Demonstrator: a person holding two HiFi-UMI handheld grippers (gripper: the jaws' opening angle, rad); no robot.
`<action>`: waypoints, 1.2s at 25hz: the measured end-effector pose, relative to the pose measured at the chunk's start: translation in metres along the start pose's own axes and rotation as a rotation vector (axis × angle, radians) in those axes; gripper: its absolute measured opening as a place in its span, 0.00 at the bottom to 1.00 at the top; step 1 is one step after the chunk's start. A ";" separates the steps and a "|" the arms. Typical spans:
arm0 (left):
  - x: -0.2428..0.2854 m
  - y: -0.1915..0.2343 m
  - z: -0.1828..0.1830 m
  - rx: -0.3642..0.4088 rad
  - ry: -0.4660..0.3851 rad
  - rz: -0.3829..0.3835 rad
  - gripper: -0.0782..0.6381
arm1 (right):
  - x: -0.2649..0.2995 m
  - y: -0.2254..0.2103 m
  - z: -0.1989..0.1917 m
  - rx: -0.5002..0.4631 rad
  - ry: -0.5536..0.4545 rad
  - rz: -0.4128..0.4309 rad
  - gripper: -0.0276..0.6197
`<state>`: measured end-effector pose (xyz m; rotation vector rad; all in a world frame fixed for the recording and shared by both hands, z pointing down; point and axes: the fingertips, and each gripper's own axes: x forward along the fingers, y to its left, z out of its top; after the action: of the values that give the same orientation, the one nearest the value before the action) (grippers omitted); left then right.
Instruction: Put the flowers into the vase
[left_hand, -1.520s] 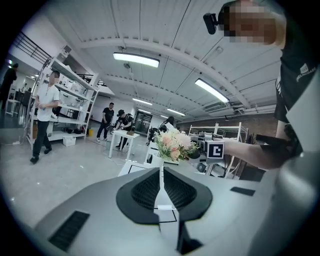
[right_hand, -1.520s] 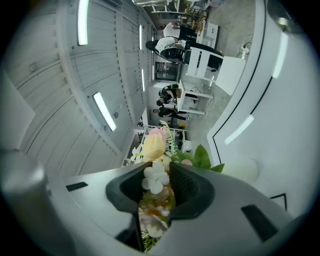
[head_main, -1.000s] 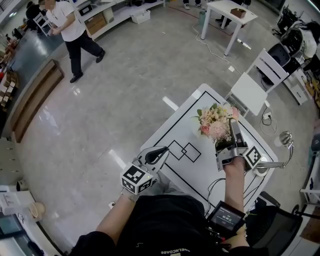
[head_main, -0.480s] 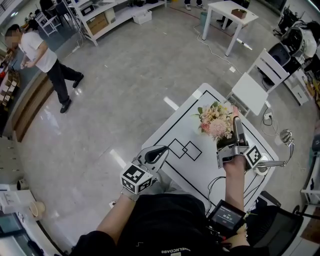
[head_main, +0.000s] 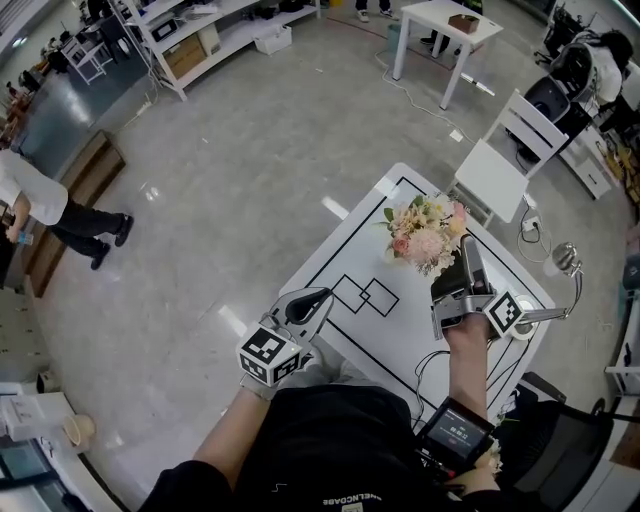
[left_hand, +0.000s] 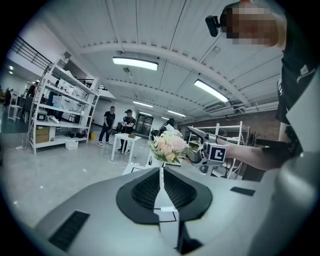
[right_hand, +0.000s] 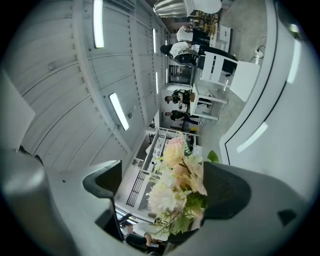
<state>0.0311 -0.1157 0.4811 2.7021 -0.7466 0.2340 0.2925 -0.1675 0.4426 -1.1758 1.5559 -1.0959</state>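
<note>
A bouquet of pink, cream and white flowers (head_main: 424, 236) stands upright at the far side of the white table (head_main: 350, 255); what it stands in is hidden under the blooms. My right gripper (head_main: 463, 264) sits just behind it, and its jaws have just been opening. In the right gripper view the flowers (right_hand: 179, 187) lie between the wide-apart jaws of the right gripper (right_hand: 165, 192), and the left pad is clear of them. My left gripper (head_main: 311, 306) hovers at the table's near left edge, its pads shut together with nothing between them. From the left gripper (left_hand: 161, 174) the flowers (left_hand: 168, 144) appear ahead.
Black lines and two small squares (head_main: 366, 296) mark the table top. A white chair (head_main: 497, 168) stands beyond the table, with cables and a silver lamp (head_main: 566, 258) to the right. A person (head_main: 40, 212) walks at the far left by shelving (head_main: 200, 35).
The right gripper's jaws have spread apart around the bouquet and it has eased back a little. The left gripper has stayed put. The person on the floor has walked further left.
</note>
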 end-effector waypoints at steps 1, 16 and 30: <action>0.000 -0.001 0.001 0.002 -0.001 -0.003 0.12 | -0.002 0.002 0.000 -0.013 0.003 0.001 0.79; -0.012 -0.014 0.013 0.021 -0.043 -0.026 0.12 | -0.034 0.081 -0.038 -0.526 0.096 0.121 0.79; -0.068 -0.006 0.049 0.037 -0.172 0.067 0.12 | -0.019 0.132 -0.153 -0.965 0.294 0.392 0.55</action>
<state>-0.0207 -0.0963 0.4177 2.7606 -0.8909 0.0316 0.1216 -0.1062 0.3528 -1.2268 2.5482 -0.2158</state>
